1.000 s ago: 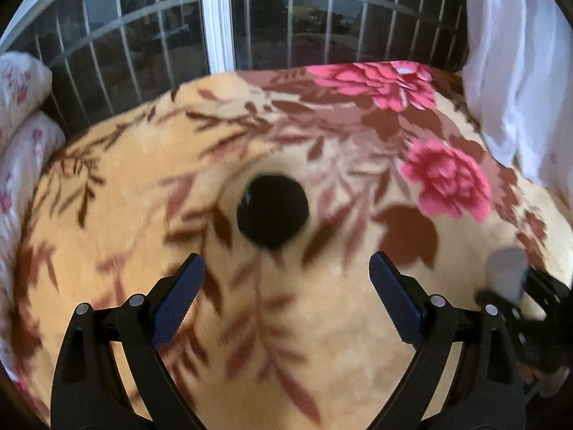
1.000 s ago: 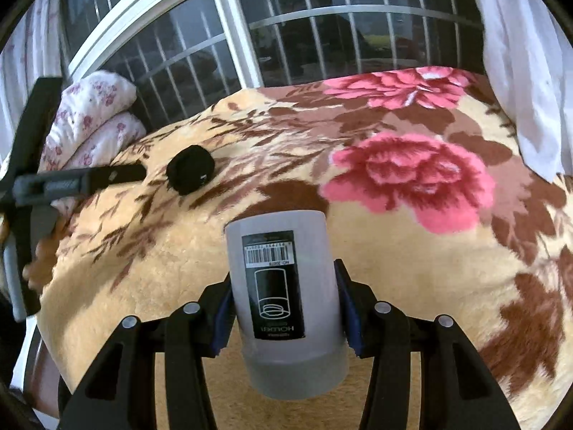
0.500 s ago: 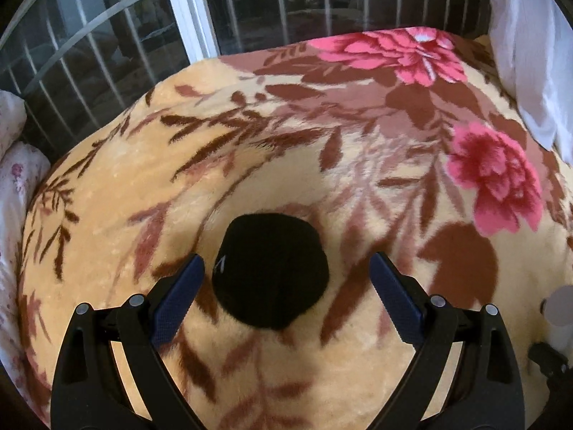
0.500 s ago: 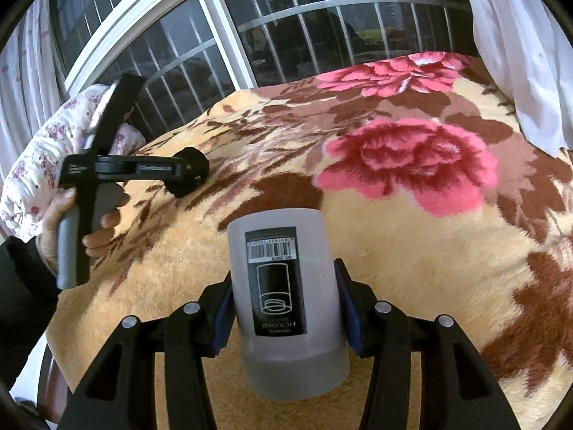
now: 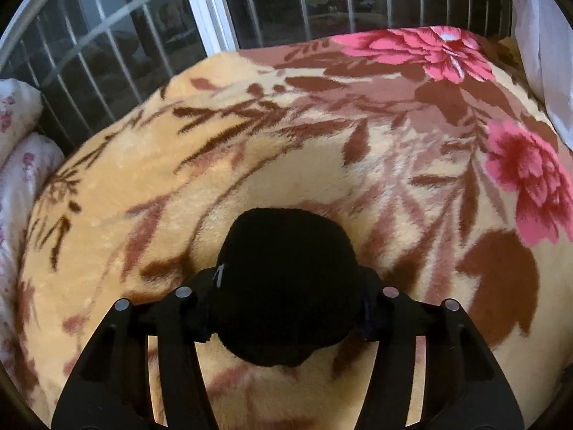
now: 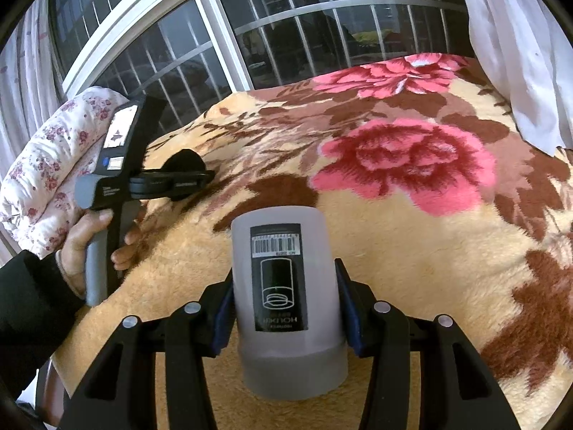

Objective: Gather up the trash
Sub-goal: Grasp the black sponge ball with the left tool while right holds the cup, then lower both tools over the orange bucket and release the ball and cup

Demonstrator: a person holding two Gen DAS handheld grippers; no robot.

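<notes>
Our left tool (image 5: 286,308) has just been closing, now pinching the black ball (image 5: 283,286) off the blanket (image 5: 250,165); our right tool (image 6: 283,308) clamps the grey cup (image 6: 286,286), ready beside it.

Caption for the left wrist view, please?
Left claw closed on a black fuzzy ball atop the floral blanket.

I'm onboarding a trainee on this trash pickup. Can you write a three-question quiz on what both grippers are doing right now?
1. True or false: the left gripper is closed on the round black fuzzy object.
2. What does the right gripper hold? A) translucent grey plastic container with barcode label B) pillow C) curtain
3. Name the surface under both: the floral plush ____.

Key: 1 true; 2 A; 3 blanket.
</notes>
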